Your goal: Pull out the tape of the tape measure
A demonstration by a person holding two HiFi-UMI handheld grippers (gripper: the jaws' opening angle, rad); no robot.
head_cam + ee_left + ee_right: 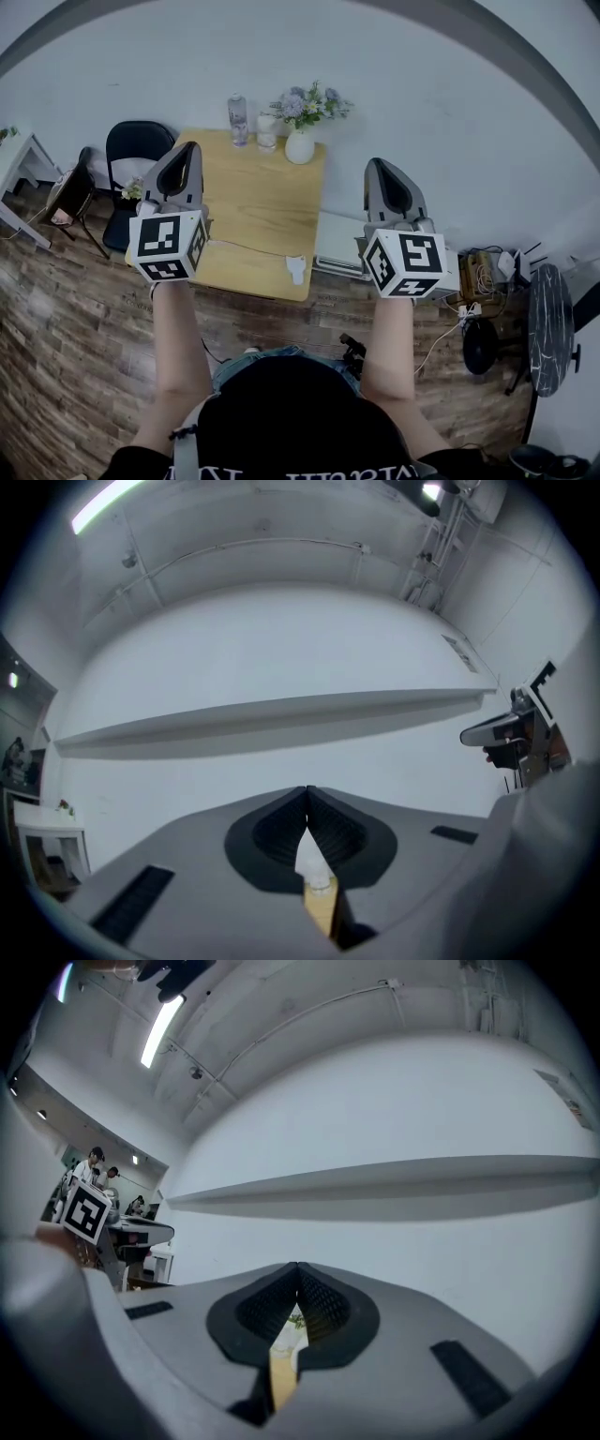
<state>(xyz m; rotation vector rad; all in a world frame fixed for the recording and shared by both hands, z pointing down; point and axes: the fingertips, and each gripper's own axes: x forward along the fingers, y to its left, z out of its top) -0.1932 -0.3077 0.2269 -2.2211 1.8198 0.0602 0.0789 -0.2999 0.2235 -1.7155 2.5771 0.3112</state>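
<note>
A small white tape measure (296,269) lies near the front edge of the wooden table (258,202). A thin line runs across the tabletop from its left; I cannot tell what it is. I hold both grippers up in the air, well above the table and apart from the tape measure. My left gripper (190,146) hangs over the table's left side, its jaws together with nothing between them (307,790). Off the table's right edge my right gripper (374,165) is also shut and empty (297,1267). Both gripper views look at the white wall.
A white vase of flowers (300,142), a clear bottle (238,119) and a cup (266,131) stand at the table's far edge. A black chair (139,150) is at the left, a white flat box (337,246) at the right, with cables (478,277) and a dark round table (550,317) further right.
</note>
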